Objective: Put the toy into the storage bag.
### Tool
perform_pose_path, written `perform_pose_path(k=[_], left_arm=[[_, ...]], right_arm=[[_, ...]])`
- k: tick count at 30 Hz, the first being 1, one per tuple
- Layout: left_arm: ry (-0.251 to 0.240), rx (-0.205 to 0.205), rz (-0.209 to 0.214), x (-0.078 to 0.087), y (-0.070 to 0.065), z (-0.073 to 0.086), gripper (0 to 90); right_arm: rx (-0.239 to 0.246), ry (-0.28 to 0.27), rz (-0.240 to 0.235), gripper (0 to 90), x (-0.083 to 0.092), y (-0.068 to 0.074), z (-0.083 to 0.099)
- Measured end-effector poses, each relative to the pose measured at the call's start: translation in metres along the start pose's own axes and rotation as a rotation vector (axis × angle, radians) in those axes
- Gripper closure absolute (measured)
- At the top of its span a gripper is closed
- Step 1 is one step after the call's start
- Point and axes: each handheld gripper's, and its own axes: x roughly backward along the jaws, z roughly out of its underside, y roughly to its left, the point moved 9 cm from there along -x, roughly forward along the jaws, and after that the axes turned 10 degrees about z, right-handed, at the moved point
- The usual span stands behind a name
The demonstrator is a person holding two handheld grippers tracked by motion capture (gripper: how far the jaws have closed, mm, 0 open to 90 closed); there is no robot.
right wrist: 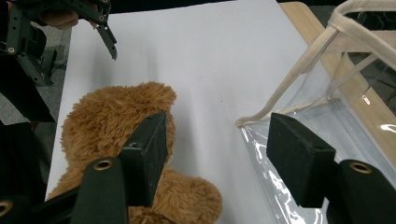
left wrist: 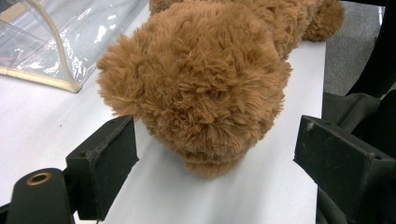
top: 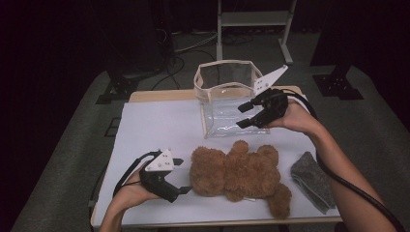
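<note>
table (top: 145,125): white top, light wood edge showing at far side; holds everything below.
teddy bear (top: 237,174): brown plush, lying flat across near-centre of table, head twd person's left, legs twd right. Head fills left gripper view (left wrist: 196,88); also seen in right gripper view (right wrist: 116,121) below the jaws.
clear bag (top: 227,96): transparent plastic pouch w/ cream fabric trim + strap, standing open-topped at far centre of table, just beyond bear, not touching it as far as visible. Corner in left gripper view (left wrist: 56,42); edge + strap in right gripper view (right wrist: 317,88).
grey cloth (top: 314,179): folded felt-like piece, near right edge of table, just beside bear's legs, under right forearm.
right gripper (top: 251,116): held above table in front of bag's near wall, jaws pointing twd left; jaws wide apart, nothing betw them, no contact w/ bag or bear. Own view (right wrist: 215,154): both pads bare, table + bag edge seen thru gap.
left gripper (top: 181,176): low at near-left of table, jaws pointing at bear's head; jaws spread wide, one each side of head, pads not pressing fur, gaps visible in own view (left wrist: 215,154). Holds nothing.
</note>
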Motion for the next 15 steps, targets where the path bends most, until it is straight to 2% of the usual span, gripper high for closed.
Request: perform_pose_path(k=[7, 15], left_arm=[[-0.001, 0.010, -0.005, 0.001, 0.002, 0.003, 11.7], [0.001, 0.022, -0.012, 0.004, 0.004, 0.006, 11.5]], right_arm=[[0.022, 0.025, 0.003, 37.1, -0.004, -0.009, -0.009], [0.032, 0.054, 0.015, 36.9, -0.012, -0.031, -0.017]])
